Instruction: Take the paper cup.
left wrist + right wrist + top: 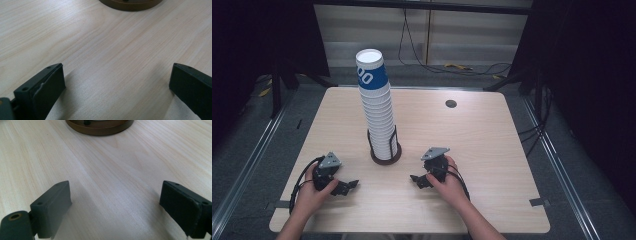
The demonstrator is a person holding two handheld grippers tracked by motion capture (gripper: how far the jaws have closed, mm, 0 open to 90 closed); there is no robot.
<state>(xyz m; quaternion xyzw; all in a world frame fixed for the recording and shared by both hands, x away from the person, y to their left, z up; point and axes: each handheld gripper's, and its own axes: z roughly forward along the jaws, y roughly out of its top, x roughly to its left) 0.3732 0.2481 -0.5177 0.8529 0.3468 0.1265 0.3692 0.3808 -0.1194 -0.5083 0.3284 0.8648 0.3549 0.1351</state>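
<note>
Your left tool (346, 187) and right tool (418, 180) both gape wide, empty, resting on the worktop (492, 150) either side of the cup stack (377, 107), just in front of its holder (385, 154).

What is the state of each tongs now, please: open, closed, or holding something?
Left tongs: open, holding nothing, over the bare light wooden table.
Right tongs: open, holding nothing, over the same table.

Left gripper (346, 187) held low in the person's left hand (312, 196), jaws spread wide with nothing between them, right gripper (418, 181) low in the right hand (451, 186), jaws likewise wide apart, both grippers pointing inward toward each other
</note>
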